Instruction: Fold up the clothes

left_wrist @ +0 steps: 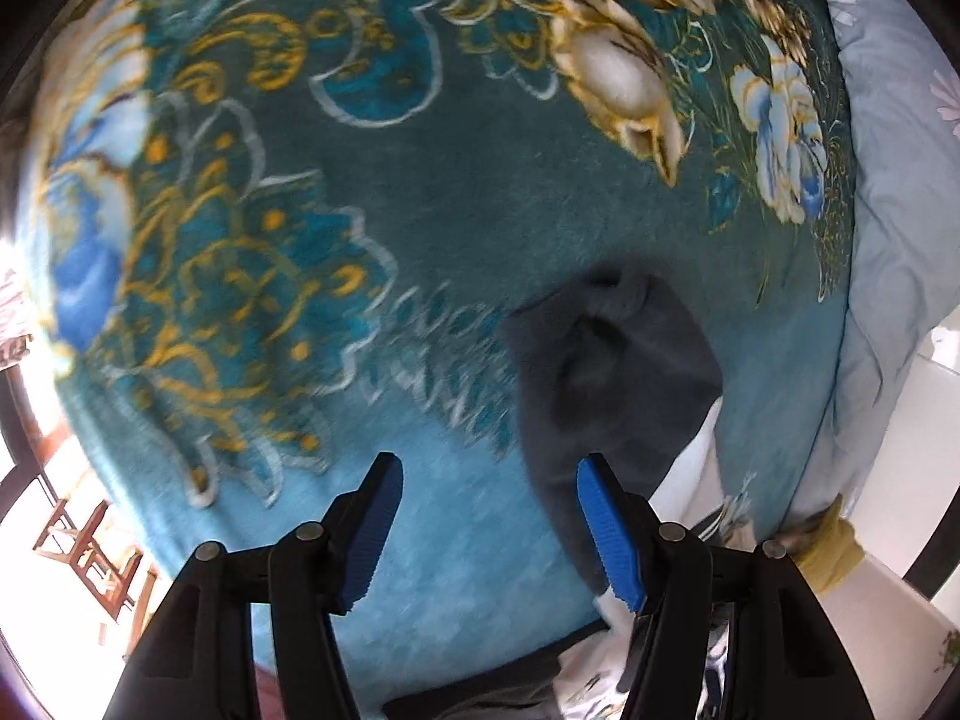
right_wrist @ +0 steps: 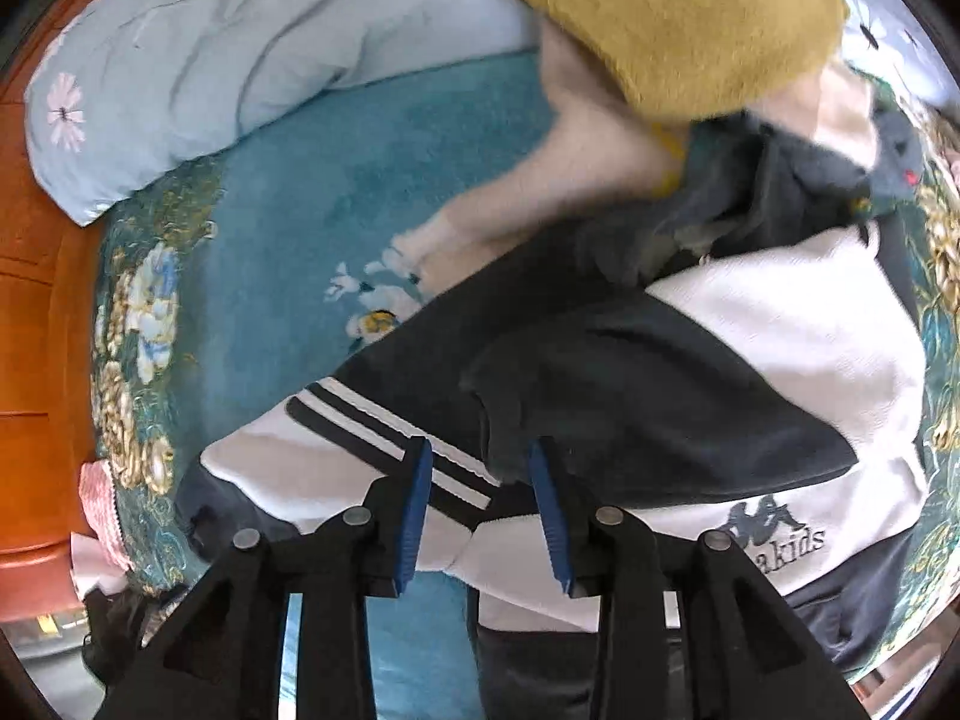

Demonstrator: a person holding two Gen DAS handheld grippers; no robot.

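A dark grey garment [left_wrist: 606, 372] lies crumpled on the teal flowered blanket [left_wrist: 456, 192]. My left gripper [left_wrist: 489, 534] is open above the blanket, its right finger [left_wrist: 609, 534] over the garment's edge, holding nothing. In the right wrist view a black-and-white jacket [right_wrist: 750, 372] with striped sleeve and logo lies on the blanket [right_wrist: 336, 198], a dark grey piece [right_wrist: 600, 396] on top. My right gripper [right_wrist: 480, 516] is open just above the sleeve, its jaws either side of the dark piece's lower edge.
A mustard fleece garment [right_wrist: 678, 18] and a cream one [right_wrist: 600, 138] lie behind the jacket. A pale blue pillow [right_wrist: 198, 60] sits at the back, also in the left wrist view [left_wrist: 900, 180]. A wooden bed frame [right_wrist: 36, 312] is on the left.
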